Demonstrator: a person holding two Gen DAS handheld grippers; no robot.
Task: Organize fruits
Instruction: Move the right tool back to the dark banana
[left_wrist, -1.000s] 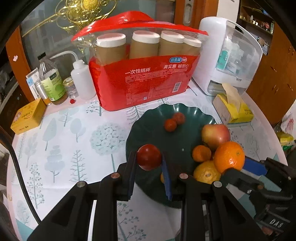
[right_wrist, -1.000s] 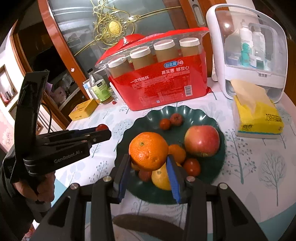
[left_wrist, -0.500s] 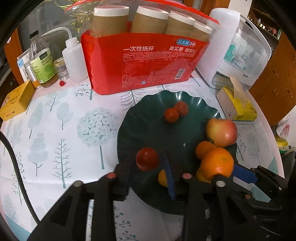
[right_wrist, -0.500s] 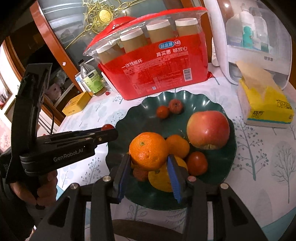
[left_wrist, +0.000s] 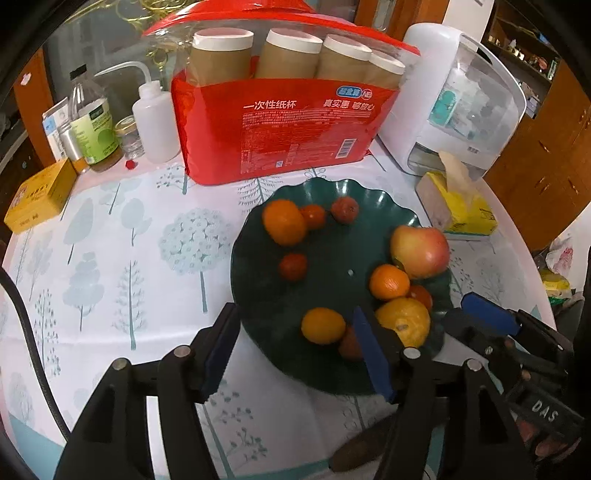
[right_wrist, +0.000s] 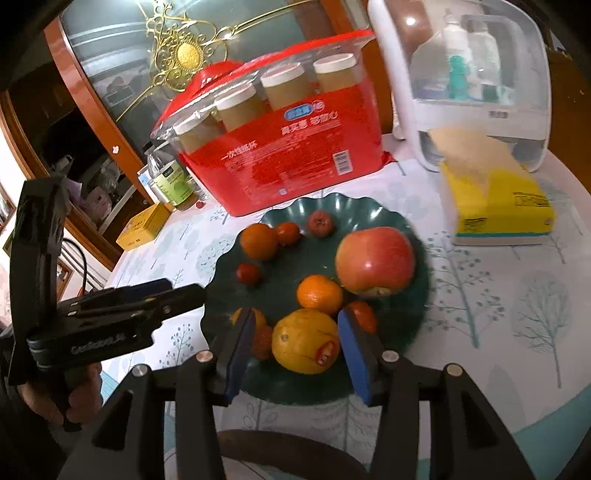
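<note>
A dark green scalloped plate (left_wrist: 332, 195) (right_wrist: 410, 325) holds the fruit. On it lie a red-yellow apple (left_wrist: 419, 251) (right_wrist: 375, 260), a big orange (left_wrist: 283, 221) (right_wrist: 258, 240) at the far left, a small red fruit (left_wrist: 293, 266) (right_wrist: 248, 273), small oranges and a yellow citrus (left_wrist: 402, 321) (right_wrist: 304, 341). My left gripper (left_wrist: 295, 349) is open and empty over the plate's near left rim. My right gripper (right_wrist: 295, 345) is open, its pads either side of the yellow citrus, apart from it.
A red pack of paper cups (left_wrist: 288, 122) stands behind the plate. A white plastic cabinet (left_wrist: 461, 99) and a yellow tissue pack (left_wrist: 461, 210) are at the right. Bottles (left_wrist: 94, 125) and a yellow box (left_wrist: 38, 195) are at the far left.
My left gripper opened and the small red fruit now lies on the plate. My right gripper opened and the big orange now lies at the plate's far left. Both grippers drew back.
</note>
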